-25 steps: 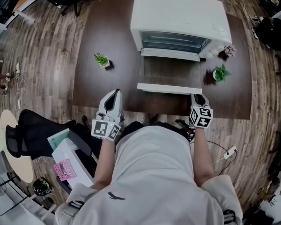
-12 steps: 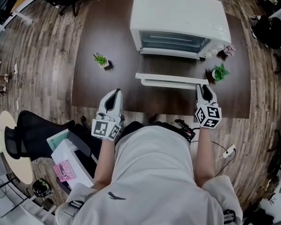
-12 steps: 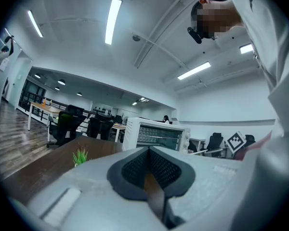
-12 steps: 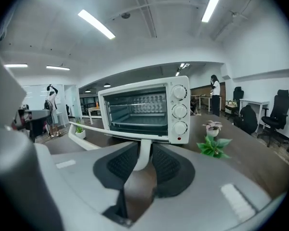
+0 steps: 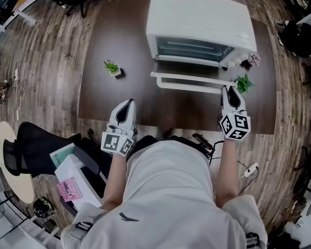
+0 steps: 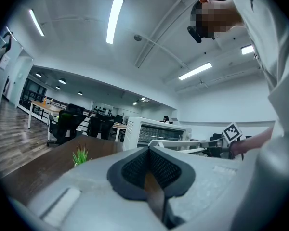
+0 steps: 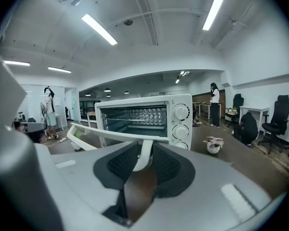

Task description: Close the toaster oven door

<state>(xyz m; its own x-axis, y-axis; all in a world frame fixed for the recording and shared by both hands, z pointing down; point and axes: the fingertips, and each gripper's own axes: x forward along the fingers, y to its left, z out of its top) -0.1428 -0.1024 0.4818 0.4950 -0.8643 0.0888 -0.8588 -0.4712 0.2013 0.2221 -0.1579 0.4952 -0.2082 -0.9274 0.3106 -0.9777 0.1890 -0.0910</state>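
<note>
A white toaster oven (image 5: 199, 19) stands at the back of the dark table (image 5: 119, 100). Its door (image 5: 194, 81) is partly raised, hinged at the bottom, and the cavity still shows. My right gripper (image 5: 229, 91) is shut on the right end of the door handle (image 7: 145, 153), the white bar running between the pads. The oven's knobs (image 7: 181, 112) show just right of it. My left gripper (image 5: 125, 104) hangs at the table's front edge, shut and holding nothing, well left of the door; in the left gripper view its pads (image 6: 135, 167) meet.
A small potted plant (image 5: 112, 66) sits on the table's left part, another (image 5: 244, 82) beside my right gripper, and a pinkish one (image 5: 254, 59) by the oven's right corner. A black office chair (image 5: 36, 144) and boxes stand on the floor to the left.
The door has swung up from nearly flat toward the oven. My right gripper moved forward and up with the handle. The left gripper stayed put.
</note>
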